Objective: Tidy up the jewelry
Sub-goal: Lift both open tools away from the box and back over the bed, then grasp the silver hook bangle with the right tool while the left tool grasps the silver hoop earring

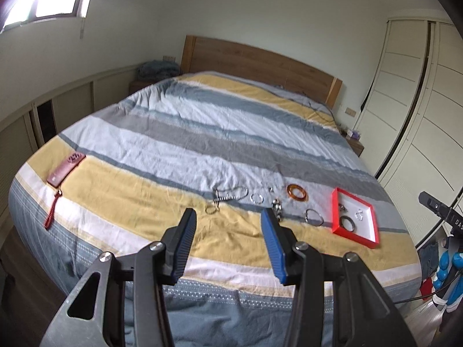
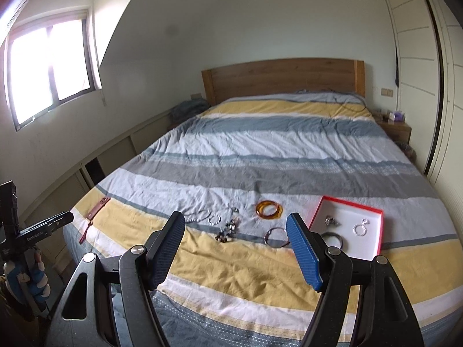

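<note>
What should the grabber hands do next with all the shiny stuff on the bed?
Probably lower the right gripper onto the dark round bangle, since it lies on the striped bed cover closest to the red-rimmed white tray. Both grippers are open and empty, and that tray already holds a few pieces.

each claw (image 1: 228, 217) is black with blue ribbed pads (image 1: 273, 248) and silver screws; blue-and-white gloves (image 2: 34, 277)

bedspread (image 2: 260, 156): yellow, grey, blue, white stripes | tray (image 2: 380, 231): red rim, white inside | bangle (image 2: 269, 209): amber, seemingly
</note>
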A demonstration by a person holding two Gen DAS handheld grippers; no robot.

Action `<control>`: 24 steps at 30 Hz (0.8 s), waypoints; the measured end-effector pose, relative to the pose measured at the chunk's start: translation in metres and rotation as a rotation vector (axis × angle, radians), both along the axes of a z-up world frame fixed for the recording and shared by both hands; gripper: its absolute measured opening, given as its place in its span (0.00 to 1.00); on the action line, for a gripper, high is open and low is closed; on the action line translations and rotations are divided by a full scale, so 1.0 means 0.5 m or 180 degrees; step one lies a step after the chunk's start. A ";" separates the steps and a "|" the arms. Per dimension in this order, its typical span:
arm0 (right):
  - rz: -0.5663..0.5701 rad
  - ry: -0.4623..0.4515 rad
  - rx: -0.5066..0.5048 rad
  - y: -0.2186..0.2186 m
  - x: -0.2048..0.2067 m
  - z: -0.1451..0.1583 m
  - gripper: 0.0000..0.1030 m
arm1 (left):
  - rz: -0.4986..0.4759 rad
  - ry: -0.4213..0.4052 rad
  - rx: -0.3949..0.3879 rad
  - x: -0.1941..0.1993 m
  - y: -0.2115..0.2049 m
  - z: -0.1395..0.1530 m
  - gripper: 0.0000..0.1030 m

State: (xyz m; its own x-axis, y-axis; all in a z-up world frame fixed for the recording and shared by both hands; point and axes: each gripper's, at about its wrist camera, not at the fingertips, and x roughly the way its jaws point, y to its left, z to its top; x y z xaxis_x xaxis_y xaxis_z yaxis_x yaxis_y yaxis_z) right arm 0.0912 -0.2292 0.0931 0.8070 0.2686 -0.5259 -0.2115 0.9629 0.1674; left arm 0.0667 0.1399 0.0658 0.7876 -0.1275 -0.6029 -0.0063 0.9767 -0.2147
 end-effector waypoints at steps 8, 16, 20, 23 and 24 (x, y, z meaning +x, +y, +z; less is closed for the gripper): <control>0.0038 0.0421 0.0110 -0.022 0.077 -0.119 0.60 | -0.0201 0.0514 -0.0012 0.091 -0.048 -0.099 0.43; 0.0047 0.0745 0.0179 -0.029 0.161 -0.218 0.53 | -0.0335 0.0891 -0.0019 0.214 -0.099 -0.195 0.43; 0.0078 0.0941 0.0155 -0.025 0.214 -0.272 0.50 | -0.0370 0.1069 -0.0139 0.287 -0.119 -0.252 0.42; 0.0089 0.1073 0.0141 -0.019 0.255 -0.311 0.49 | -0.0389 0.1157 -0.0227 0.342 -0.134 -0.289 0.42; 0.0093 0.1104 0.0140 -0.017 0.267 -0.323 0.49 | -0.0392 0.1185 -0.0262 0.359 -0.139 -0.301 0.42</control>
